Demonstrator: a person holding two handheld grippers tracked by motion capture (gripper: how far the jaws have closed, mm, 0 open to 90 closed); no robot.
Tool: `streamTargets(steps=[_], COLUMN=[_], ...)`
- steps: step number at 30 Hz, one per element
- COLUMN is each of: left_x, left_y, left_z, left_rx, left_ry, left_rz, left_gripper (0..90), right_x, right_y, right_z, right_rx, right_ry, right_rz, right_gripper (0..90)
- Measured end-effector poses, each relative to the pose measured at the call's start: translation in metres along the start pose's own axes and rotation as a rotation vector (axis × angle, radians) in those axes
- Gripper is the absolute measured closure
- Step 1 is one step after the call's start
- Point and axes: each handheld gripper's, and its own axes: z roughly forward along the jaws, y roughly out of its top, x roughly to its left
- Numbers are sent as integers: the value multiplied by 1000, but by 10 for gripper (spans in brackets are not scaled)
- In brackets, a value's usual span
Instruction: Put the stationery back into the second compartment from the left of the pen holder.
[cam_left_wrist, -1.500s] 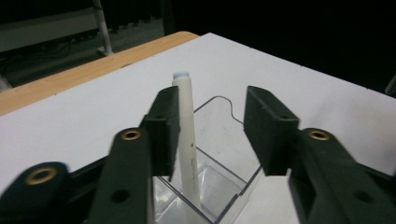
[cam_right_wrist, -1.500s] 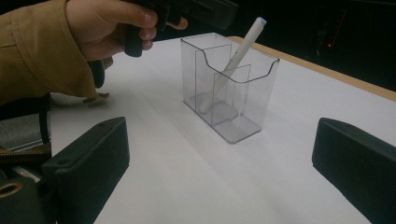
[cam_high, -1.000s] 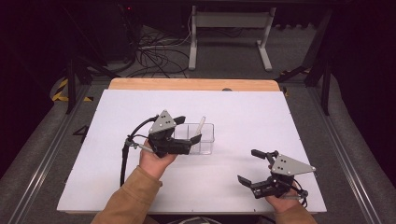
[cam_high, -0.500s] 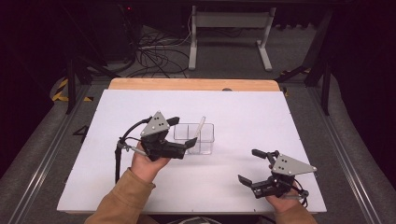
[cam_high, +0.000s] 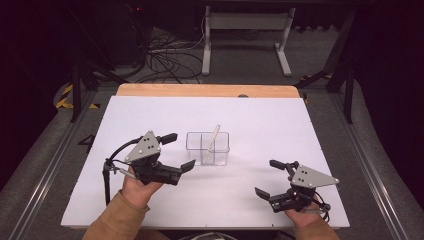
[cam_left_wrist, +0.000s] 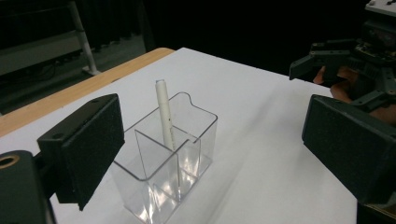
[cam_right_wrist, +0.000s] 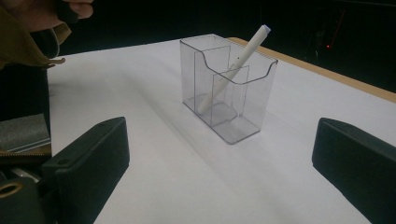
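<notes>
We are holding the left claw (cam_high: 176, 152) spread and empty just left of the clear organizer (cam_high: 208, 148) mid-counter, its white pen (cam_left_wrist: 165, 114) leaning inside; the right claw (cam_high: 274, 178) is idling apart near right; bumping it risks toppling both.

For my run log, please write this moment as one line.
left tool: open, empty | right tool: open, empty | pen: leaning in clear organizer | table: white

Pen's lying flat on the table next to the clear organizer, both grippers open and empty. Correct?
Not quite: the white pen stands tilted inside the clear organizer, leaning on its divider, as the right gripper view shows. The left gripper and right gripper are indeed open and empty.
</notes>
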Motion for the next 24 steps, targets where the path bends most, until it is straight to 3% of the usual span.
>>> streamTargets(steps=[10, 15, 24], left_x=[8, 14, 18], left_y=[-24, -36, -59], left_z=[-24, -34, -41], left_rx=[-19, -20, 20], left_ry=[10, 39, 48], left_rz=[-34, -42, -38], left_gripper=[51, 47, 13], right_x=[-1, -2, -4], right_y=[0, -1, -3], right_z=[0, -1, -1], right_rx=[-3, -3, 10], right_ry=[0, 3, 2], right_rz=[4, 11, 15], right_gripper=[39, 33, 19])
